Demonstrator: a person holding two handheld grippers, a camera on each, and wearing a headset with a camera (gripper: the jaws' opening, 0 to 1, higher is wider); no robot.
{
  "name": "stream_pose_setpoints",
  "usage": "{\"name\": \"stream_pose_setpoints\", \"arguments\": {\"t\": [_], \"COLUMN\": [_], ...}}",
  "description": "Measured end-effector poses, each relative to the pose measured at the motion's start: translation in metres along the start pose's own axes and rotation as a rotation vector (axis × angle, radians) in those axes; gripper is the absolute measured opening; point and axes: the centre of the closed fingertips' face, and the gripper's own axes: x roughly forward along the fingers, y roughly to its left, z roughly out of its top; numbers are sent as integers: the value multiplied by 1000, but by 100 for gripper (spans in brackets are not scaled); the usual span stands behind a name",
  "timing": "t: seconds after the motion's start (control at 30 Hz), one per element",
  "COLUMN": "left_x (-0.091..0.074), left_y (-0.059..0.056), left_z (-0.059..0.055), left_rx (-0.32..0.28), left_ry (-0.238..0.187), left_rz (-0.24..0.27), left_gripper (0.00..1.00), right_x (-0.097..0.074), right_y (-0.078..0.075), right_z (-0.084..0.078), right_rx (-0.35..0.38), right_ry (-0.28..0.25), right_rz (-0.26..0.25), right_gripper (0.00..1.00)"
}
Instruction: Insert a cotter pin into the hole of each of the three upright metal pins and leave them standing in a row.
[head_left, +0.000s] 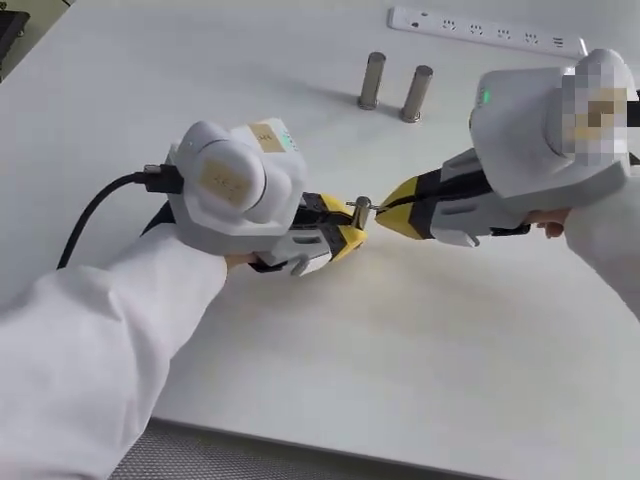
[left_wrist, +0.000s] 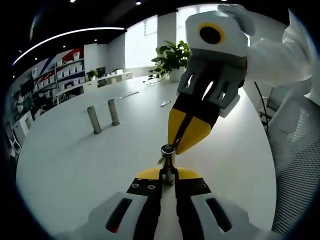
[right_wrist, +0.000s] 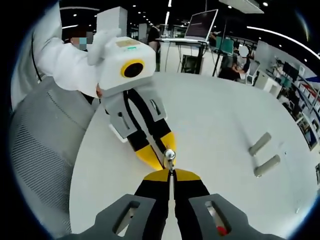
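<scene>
the left gripper (left_wrist: 168, 176) has its jaws pinched on the lower shank of a metal pin (left_wrist: 167, 156). it holds the pin upright, with the head end clear above the yellow tips so the cross-hole can be reached. facing that metal pin, the right gripper (right_wrist: 171, 174) has its jaws pressed together on a thin cotter pin (head_left: 374, 208), gripped at the tail so the free end leads toward the hole. its tips sit just beside the metal pin's head. in the left gripper view a short stub shows on the metal pin's far side, so the cotter pin looks to be through the hole, though i cannot be sure. well beyond the held metal pin, a second metal pin (head_left: 372, 80) and a third metal pin (head_left: 417, 93) stand side by side, placed as the start of the row. a white power strip (head_left: 490, 30) lies farther beyond. whether those two carry cotter pins is too small to tell. the held one will likely belong beside them.
</scene>
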Motion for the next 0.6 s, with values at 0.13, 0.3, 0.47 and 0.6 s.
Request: {"name": "stream_pose_setpoints", "arguments": {"t": [0.13, 0.3, 0.47, 0.6], "left_x": [1, 2, 3, 3], "left_y": [0, 0, -1, -1], "left_z": [-1, -2, -3, -3], "left_rx": [14, 24, 27, 14], "left_ry": [6, 9, 13, 12], "left_rz": [0, 0, 1, 3], "left_gripper": [7, 7, 7, 7], "right_x": [2, 4, 5, 5], "right_y": [-2, 1, -2, -1], "right_z": [0, 2, 2, 2], "right_rx": [-82, -197, -297, -342], "right_ry": [28, 58, 91, 107], "right_rz": [1, 26, 36, 43], "right_gripper": [0, 0, 0, 0]}}
